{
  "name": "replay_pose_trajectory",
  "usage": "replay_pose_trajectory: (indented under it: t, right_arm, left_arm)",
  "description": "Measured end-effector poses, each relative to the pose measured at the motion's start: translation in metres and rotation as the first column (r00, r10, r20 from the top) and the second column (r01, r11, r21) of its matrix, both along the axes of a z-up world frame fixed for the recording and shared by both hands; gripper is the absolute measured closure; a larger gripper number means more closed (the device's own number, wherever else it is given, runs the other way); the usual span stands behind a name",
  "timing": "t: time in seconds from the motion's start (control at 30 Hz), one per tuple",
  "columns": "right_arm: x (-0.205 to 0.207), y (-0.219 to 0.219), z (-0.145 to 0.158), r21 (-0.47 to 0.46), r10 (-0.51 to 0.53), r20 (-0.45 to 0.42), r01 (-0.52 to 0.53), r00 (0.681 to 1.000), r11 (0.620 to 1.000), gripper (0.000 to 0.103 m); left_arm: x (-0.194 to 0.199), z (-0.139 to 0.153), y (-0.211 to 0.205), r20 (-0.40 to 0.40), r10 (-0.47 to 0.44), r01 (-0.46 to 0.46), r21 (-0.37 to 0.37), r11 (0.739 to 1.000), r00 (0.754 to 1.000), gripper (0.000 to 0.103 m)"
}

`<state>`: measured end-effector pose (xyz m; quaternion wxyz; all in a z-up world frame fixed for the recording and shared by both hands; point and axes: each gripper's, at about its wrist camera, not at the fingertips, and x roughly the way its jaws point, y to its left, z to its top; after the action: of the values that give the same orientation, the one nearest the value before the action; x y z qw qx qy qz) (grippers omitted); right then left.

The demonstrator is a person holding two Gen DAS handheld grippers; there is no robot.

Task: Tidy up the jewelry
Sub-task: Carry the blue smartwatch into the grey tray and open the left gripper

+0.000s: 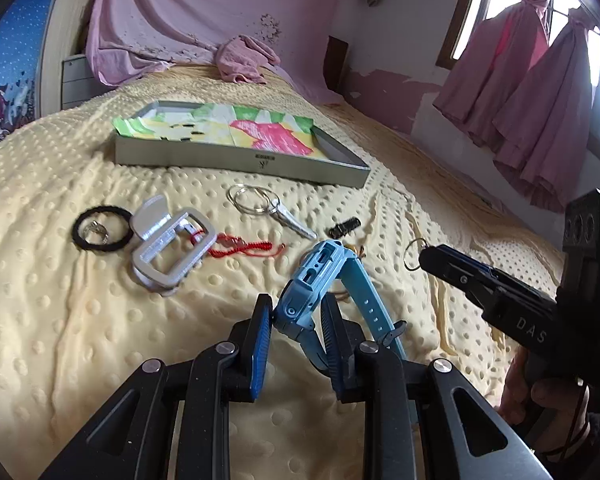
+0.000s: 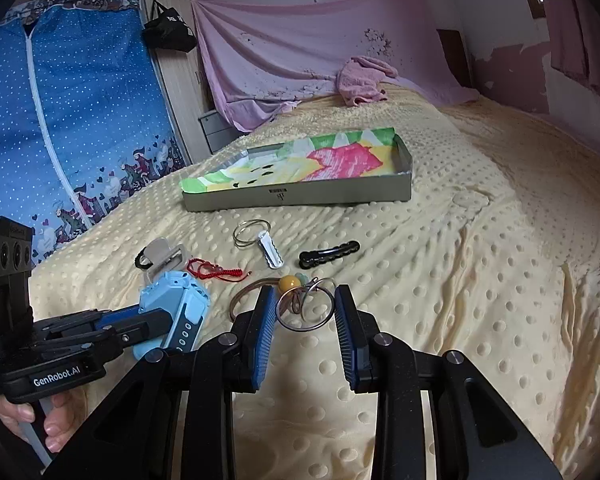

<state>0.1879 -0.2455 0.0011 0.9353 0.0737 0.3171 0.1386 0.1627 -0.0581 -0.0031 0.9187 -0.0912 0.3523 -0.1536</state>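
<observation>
Soft window (image 1: 496, 4) daylight, perhaps overexposed

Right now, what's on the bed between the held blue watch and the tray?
The key on wire rings and the red cord lie between blue watch and tray; clearest in the left wrist view.

dotted yellow bed (image 2: 480, 280) with tray (image 2: 300, 196), hair clip (image 2: 328, 254)

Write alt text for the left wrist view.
The left gripper clamps a light blue plastic smartwatch above a cream dotted bedspread. Beyond lie a silver buckle, a red cord, a black hair tie, and a grey cardboard tray.
</observation>
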Motion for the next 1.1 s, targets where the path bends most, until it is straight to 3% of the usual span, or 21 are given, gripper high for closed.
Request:
replay_pose_trajectory:
  t: [0.2,0.37,0.6,0.8,0.93,1.1]
  right_arm:
    - [0.000,0.003,0.013,-0.017,0.011,0.053,-0.010,0.999,1.000,0.076]
    - [0.027,0.006,0.032,-0.005,0.047,0.096,-0.047,0.994,0.999,0.076]
    - [0.100,0.012,0.048,-0.020,0.060,0.132,-0.058,0.989,0.998,0.076]
    - [0.164,0.025,0.035,-0.002,0.030,0.133,-0.030,0.991,1.000,0.076]
    - [0.197,0.033,0.016,0.002,0.005,0.095,-0.005,0.995,1.000,0.076]
    - [0.218,0.040,-0.006,-0.018,0.004,0.016,-0.004,1.000,1.000,0.076]
  left_arm:
    - [0.015,0.018,0.008,0.019,0.060,-0.059,-0.037,0.998,0.998,0.079]
    - [0.045,0.034,0.014,0.040,0.102,-0.101,-0.019,0.995,0.994,0.079]
    - [0.110,0.045,0.027,0.076,0.177,-0.176,-0.028,0.984,0.981,0.079]
    - [0.178,0.043,0.036,0.085,0.227,-0.225,-0.025,0.974,0.970,0.079]
    - [0.217,0.032,0.039,0.035,0.242,-0.242,-0.006,0.970,0.970,0.079]
    - [0.242,0.014,0.038,-0.084,0.254,-0.254,0.014,0.967,0.963,0.079]
